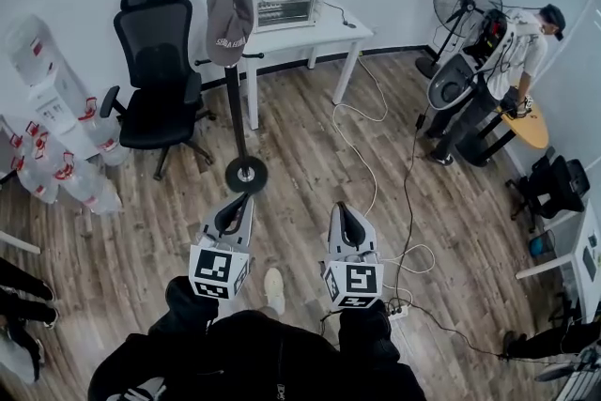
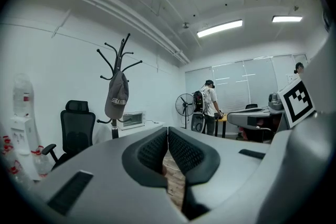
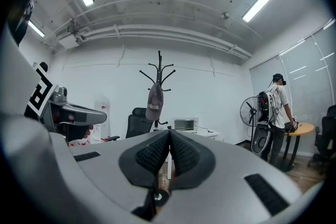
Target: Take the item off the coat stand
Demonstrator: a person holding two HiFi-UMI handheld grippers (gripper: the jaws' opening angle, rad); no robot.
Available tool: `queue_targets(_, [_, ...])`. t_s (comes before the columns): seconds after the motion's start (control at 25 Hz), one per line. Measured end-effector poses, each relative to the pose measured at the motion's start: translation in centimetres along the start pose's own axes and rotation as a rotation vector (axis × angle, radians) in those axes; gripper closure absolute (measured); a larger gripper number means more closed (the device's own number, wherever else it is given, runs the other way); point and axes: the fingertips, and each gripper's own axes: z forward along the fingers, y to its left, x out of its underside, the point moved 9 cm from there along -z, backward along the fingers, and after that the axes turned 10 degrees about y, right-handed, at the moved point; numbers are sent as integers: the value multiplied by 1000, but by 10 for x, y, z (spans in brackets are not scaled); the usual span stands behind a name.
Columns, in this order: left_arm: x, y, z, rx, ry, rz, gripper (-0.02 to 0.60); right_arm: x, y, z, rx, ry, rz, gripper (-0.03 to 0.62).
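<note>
A grey fabric cap point(image 1: 229, 14) hangs on the black metal coat stand point(image 1: 235, 108), between a black mesh office chair point(image 1: 160, 70) and a white table point(image 1: 319, 35). Only the head view shows the stand's round base; the gripper views show the cap's pale lettering. Your left gripper point(image 1: 235, 204) and right gripper point(image 1: 344, 211) are closed, empty, apart from it.

office chair point(image 1: 158, 70): black, i see it by the far wall
white table point(image 1: 315, 38): right of the chair; a small grilled appliance point(image 1: 289, 11) sits on it
fan point(image 1: 467, 0): standing in my far right corner
person point(image 1: 512, 47): beside the fan, at a round wooden table point(image 1: 533, 129)
cables point(image 1: 374, 188): trailing across the wood floor point(image 1: 300, 146)
water dispenser point(image 1: 54, 94): at my left, bottles point(image 1: 56, 169) clustered just beside it
</note>
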Motion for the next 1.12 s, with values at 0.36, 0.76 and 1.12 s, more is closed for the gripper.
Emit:
queue_targets(0.36, [-30,48,95,-52,4,-17,557,-29,-34,114,-63,-2,-15,577])
queue_targets(0.76, [-50,89,140,-116,-11,-16,557,-51,-43,188,-119,-23,-24,577])
queue_targets(1.12, [-59,129,167,-230,-19,-37,557,-67,-41,262,-228,-37,-44,577])
